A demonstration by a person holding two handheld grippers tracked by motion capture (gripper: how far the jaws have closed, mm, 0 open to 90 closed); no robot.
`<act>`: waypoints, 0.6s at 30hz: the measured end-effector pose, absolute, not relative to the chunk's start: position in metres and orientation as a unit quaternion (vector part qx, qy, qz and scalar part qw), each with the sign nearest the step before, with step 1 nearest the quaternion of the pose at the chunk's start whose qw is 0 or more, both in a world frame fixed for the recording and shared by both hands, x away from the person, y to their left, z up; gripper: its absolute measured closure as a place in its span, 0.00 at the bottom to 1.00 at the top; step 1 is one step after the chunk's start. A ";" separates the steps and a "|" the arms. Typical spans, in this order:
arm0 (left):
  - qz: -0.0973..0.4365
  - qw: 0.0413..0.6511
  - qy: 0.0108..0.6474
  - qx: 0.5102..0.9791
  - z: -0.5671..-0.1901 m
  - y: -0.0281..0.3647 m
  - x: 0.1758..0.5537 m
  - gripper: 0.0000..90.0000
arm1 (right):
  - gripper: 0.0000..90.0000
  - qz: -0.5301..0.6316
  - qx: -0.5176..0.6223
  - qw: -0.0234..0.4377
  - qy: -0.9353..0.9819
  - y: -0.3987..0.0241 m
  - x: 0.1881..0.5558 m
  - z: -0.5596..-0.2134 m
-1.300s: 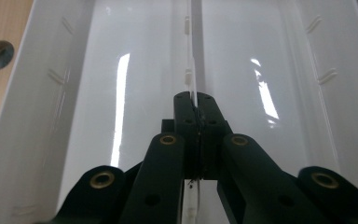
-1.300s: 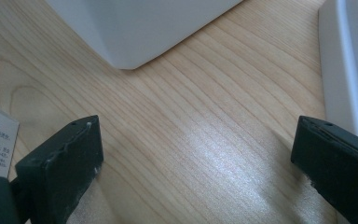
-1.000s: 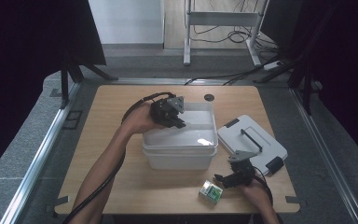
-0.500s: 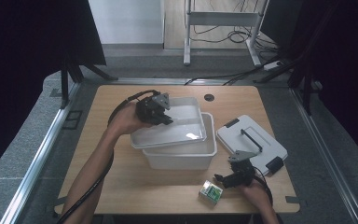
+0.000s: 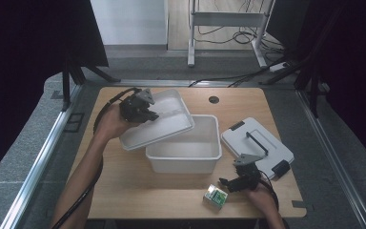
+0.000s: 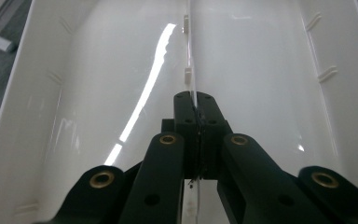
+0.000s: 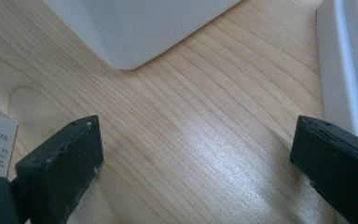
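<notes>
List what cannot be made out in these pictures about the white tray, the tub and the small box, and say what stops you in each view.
- small box: print too small in the high view; cut off by the edge in the right gripper view.
- tub: its far left corner is hidden by the tray in the high view.
- left gripper: its jaws hide their grip point on the tray.

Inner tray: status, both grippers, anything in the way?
Left gripper shut on inner tray, tilted over white bin. Right gripper open beside small box. Lid off, at right.

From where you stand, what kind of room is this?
Probably a lab recording station: a wooden table hemmed by dark screens, cables across the grey floor, and a person working a hand-held left gripper.
</notes>
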State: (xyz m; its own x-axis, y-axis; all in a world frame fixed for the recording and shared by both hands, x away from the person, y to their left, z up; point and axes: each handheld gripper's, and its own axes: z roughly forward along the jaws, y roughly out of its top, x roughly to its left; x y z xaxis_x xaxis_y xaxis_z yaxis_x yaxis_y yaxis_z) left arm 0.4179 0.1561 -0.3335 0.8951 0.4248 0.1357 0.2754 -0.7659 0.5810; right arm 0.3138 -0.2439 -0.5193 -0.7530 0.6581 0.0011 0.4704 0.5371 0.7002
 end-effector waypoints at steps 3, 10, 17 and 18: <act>0.135 0.284 0.209 0.926 -0.334 0.168 0.418 0.99 | 0.02 0.354 0.326 0.132 0.867 -0.244 0.314 -0.519; 0.152 0.283 0.257 0.912 -0.340 0.196 0.417 0.99 | 0.02 0.354 0.325 0.132 0.867 -0.244 0.314 -0.519; 0.159 0.285 0.301 0.896 -0.345 0.223 0.417 0.99 | 0.02 0.354 0.325 0.132 0.867 -0.244 0.314 -0.519; 0.161 0.284 0.309 0.893 -0.346 0.227 0.416 0.99 | 0.02 0.354 0.325 0.132 0.867 -0.244 0.314 -0.519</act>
